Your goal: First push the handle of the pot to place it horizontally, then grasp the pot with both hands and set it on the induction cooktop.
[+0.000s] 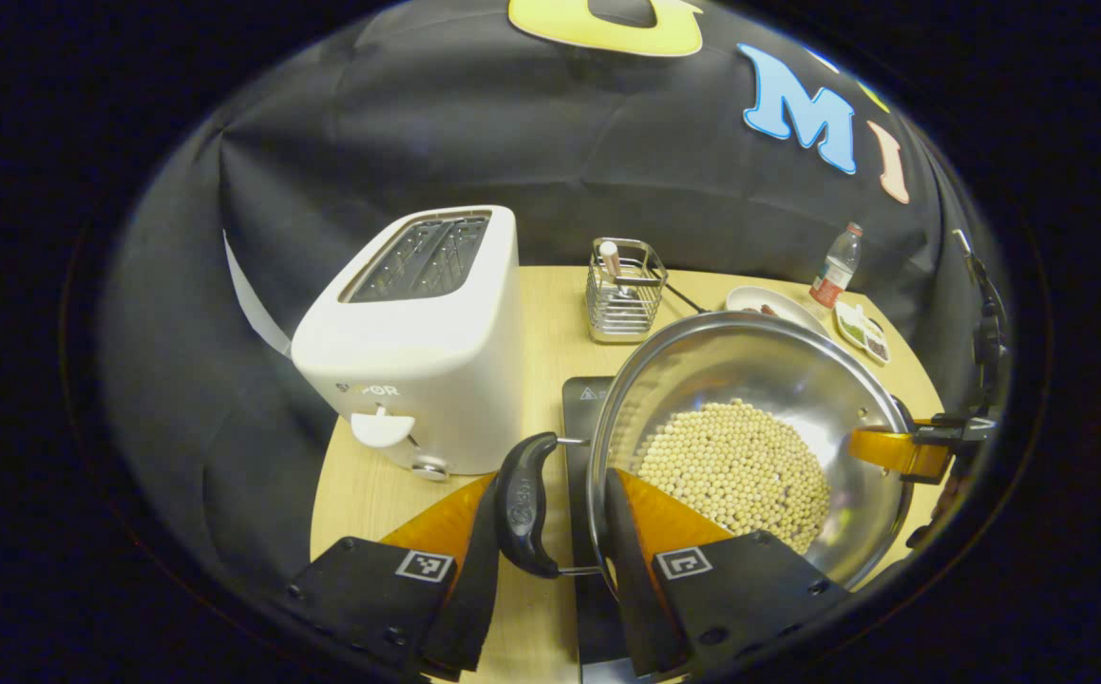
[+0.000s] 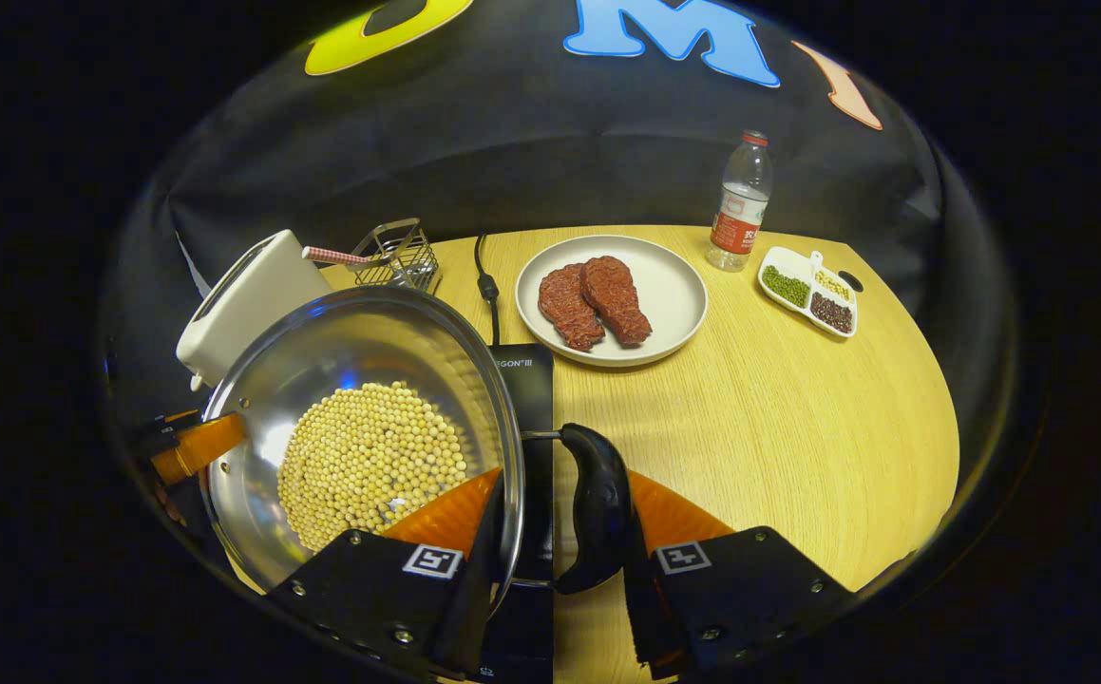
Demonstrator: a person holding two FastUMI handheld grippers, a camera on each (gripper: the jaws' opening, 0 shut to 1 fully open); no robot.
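A steel pot holding pale soybeans is gripped from both sides over the black induction cooktop. My left gripper is shut across the pot's black side handle: one finger is outside the handle and the other inside the rim. My right gripper is shut the same way on the opposite black handle, with its left finger inside the pot. The cooktop shows beneath the rim. I cannot tell whether the pot touches the cooktop.
A white toaster stands left of the cooktop, with a wire basket behind it. On the wooden table are a plate with two meat pieces, a water bottle, a divided dish and a black cable.
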